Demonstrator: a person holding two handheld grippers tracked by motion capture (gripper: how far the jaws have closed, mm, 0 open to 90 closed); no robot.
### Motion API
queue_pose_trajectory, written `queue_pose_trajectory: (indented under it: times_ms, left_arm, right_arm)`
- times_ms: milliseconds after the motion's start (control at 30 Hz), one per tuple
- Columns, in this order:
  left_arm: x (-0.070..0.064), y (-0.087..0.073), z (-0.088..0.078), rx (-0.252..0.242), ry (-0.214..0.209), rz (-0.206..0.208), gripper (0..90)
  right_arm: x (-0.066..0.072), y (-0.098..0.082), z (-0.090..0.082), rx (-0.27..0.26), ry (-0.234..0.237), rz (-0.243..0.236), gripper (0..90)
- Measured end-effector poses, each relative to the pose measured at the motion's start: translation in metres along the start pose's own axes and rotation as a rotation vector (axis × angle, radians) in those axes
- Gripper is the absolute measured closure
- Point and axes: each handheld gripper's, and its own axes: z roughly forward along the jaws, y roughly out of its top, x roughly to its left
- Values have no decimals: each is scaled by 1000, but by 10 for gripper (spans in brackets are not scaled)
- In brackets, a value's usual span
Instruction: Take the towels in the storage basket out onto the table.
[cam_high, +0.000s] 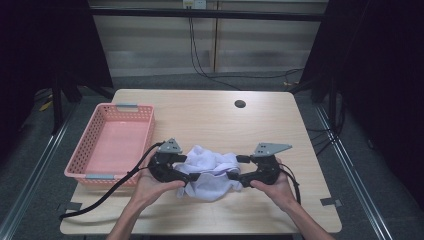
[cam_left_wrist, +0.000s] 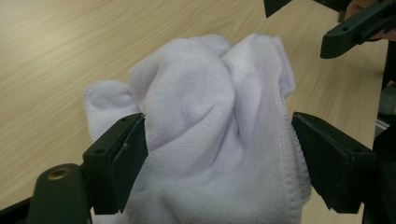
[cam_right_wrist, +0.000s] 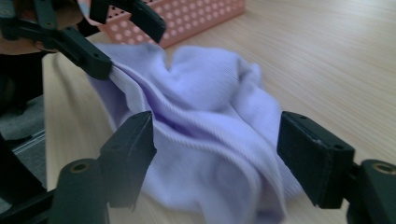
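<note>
High view: white cloth (cam_high: 210, 172) bunched on surface (cam_high: 210, 117), just right of pink basket (cam_high: 107, 145); left claw (cam_high: 187, 167) at cloth's left edge, right claw (cam_high: 235, 167) at its right.
Left claw view: jaws wide, cloth (cam_left_wrist: 210, 126) between, touching both pads.
Right claw view: jaws wide around cloth (cam_right_wrist: 210, 126), not pressing.

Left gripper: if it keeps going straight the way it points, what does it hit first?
Most likely the white cloth, bunched between its open jaws. Beyond the cloth sits the right gripper, pointing back at it; depth between them is unclear.
</note>
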Motion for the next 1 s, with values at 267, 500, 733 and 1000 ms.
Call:
queue_pose_trajectory:
  times_ms: [267, 500, 733, 1000]
  left_arm:
    - [-12, -25, -21, -89, 4, -5, 452]
    - [-11, -42, -2, -18, -17, 0, 817]
    - [-25, -47, 12, 13, -118, 0, 838]
    - [-49, -61, 18, 67, -121, 45, 456]
  right_arm:
    - [4, 11, 31, 35, 24, -26, 497]
    - [6, 1, 43, 109, 94, -38, 822]
    - [17, -17, 17, 154, 141, -38, 862]
    - [9, -58, -15, 198, 70, 23, 861]
